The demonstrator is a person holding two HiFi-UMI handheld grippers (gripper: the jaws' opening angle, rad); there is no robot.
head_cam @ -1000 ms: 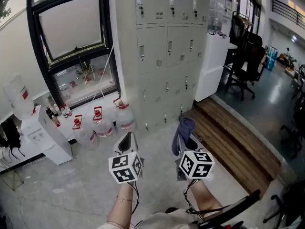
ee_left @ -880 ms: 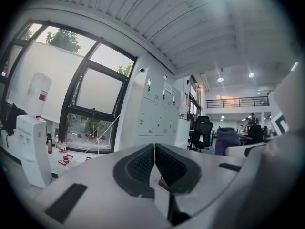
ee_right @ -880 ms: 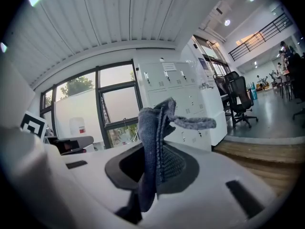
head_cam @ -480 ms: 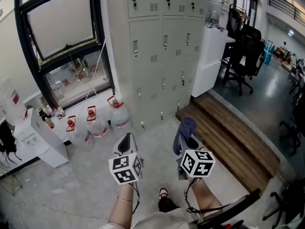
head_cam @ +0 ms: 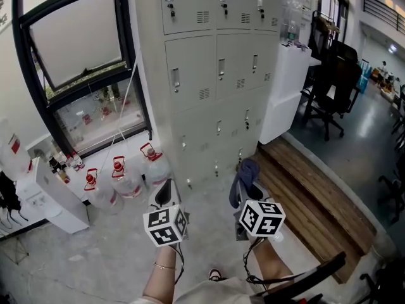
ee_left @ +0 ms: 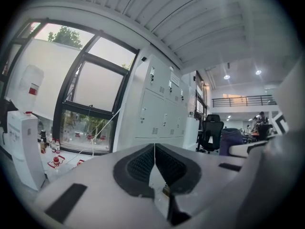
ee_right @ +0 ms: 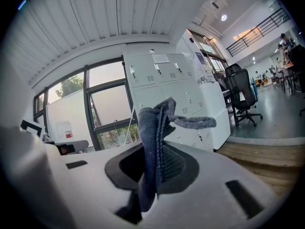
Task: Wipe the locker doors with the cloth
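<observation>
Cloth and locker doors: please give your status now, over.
Left gripper shut, empty. Right gripper shut on grey-blue cloth. Locker doors ahead, cloth not yet touching them. Water bottles on floor left of lockers, beside the path.

Lockers [head_cam: 215,75] stand ahead (window [head_cam: 76,49] left, chair [head_cam: 338,84] right).

I stand on a pale grey concrete floor [head_cam: 88,258]; it carries three clear red-capped plastic water jugs [head_cam: 124,177], tall grey metal lockers [head_cam: 209,81] just beside them, and a brown plank platform [head_cam: 310,195].
</observation>
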